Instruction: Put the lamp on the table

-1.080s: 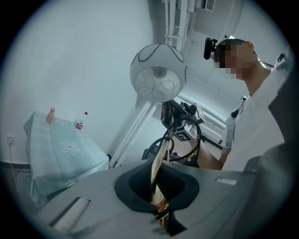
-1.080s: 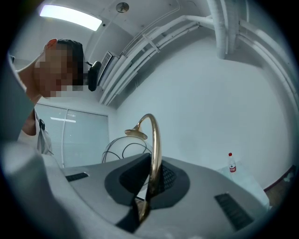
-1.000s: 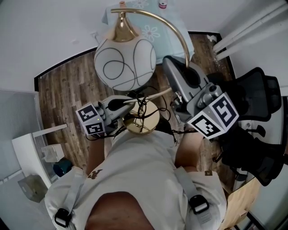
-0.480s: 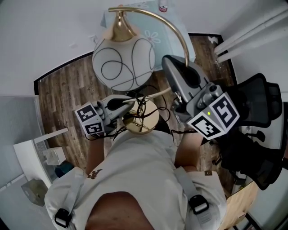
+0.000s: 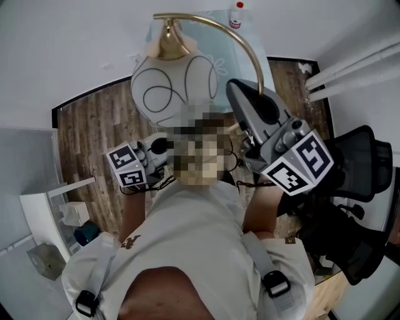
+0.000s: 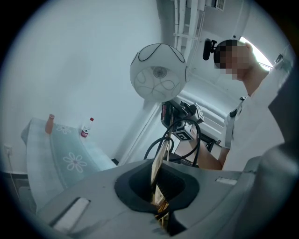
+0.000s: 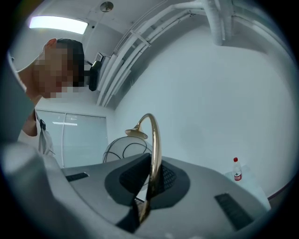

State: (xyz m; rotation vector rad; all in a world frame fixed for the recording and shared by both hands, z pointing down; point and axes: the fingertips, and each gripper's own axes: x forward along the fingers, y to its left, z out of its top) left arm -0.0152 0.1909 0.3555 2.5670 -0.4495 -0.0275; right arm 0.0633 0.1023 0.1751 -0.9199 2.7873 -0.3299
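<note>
I carry the lamp off the floor with both grippers. Its white globe shade point(image 5: 175, 87) with black line pattern hangs from a curved brass arm point(image 5: 253, 53). In the head view a mosaic patch hides the base. My left gripper point(image 5: 164, 149) is shut on the thin brass base edge point(image 6: 159, 175), black cable point(image 6: 163, 140) looping behind it. My right gripper point(image 5: 239, 94) is shut on the brass arm point(image 7: 154, 149). Ahead by the wall stands the table point(image 5: 220, 59) with a pale flowered cloth, also in the left gripper view as the table point(image 6: 65, 156).
A small red-capped bottle point(image 5: 236, 15) stands on the table's far side, next to a pinkish item point(image 6: 50, 123). A black office chair point(image 5: 359, 181) is at the right, white pipes point(image 5: 350, 59) behind it. A white unit point(image 5: 47, 206) stands at the left on the wood floor point(image 5: 87, 125).
Both grippers and the lamp have moved towards the table by the wall. The chair and floor have slid back in the head view. Both grips are unchanged.
</note>
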